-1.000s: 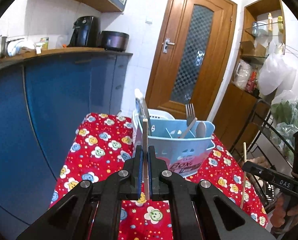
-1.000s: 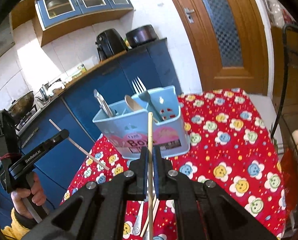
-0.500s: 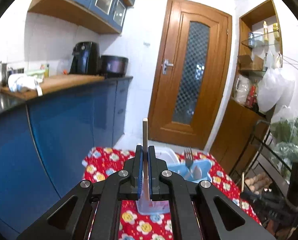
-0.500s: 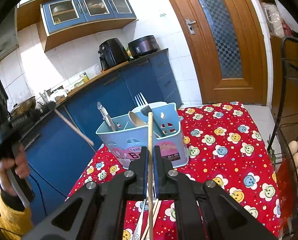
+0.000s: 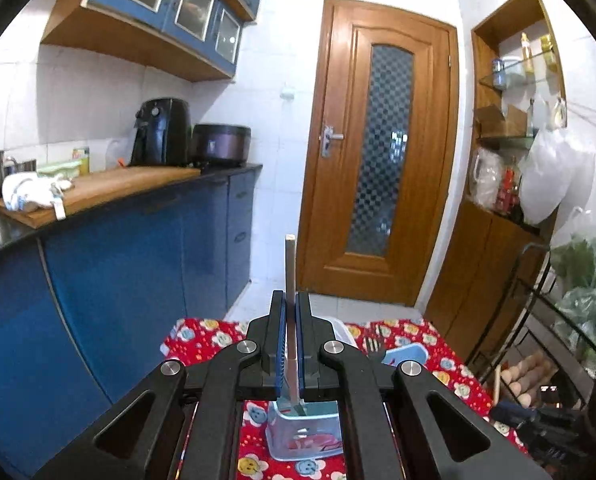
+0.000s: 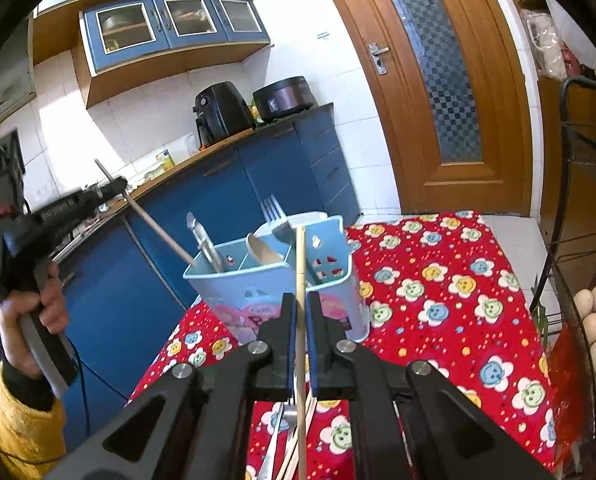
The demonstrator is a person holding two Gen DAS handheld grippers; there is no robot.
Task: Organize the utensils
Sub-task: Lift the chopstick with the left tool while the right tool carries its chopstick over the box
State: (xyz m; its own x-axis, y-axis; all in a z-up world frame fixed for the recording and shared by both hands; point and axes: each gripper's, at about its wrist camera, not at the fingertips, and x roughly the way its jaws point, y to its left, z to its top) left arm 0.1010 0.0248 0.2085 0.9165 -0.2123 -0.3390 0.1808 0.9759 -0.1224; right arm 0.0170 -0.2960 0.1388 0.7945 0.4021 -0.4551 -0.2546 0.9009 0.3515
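Chopsticks are the business here: the left hand-held gripper [image 5: 291, 344] is clamped on one wooden chopstick [image 5: 290, 276], whose lower tip dips into the pale blue utensil caddy [image 6: 274, 292] at its 9 o'clock corner. The right hand-held gripper [image 6: 299, 344] is clamped on a second chopstick [image 6: 300, 272], upright in front of the caddy. That caddy stands on the bench under a red flower-print cloth [image 6: 449, 300] and holds a fork [image 6: 276, 220], a spoon [image 6: 264, 248] and tongs [image 6: 204, 240]. Its pink label is partly hidden and cannot be read. More cutlery [image 6: 282, 432] lies on the cloth at 6 o'clock. Pale lettering along the left gripper's body is too blurred to read.
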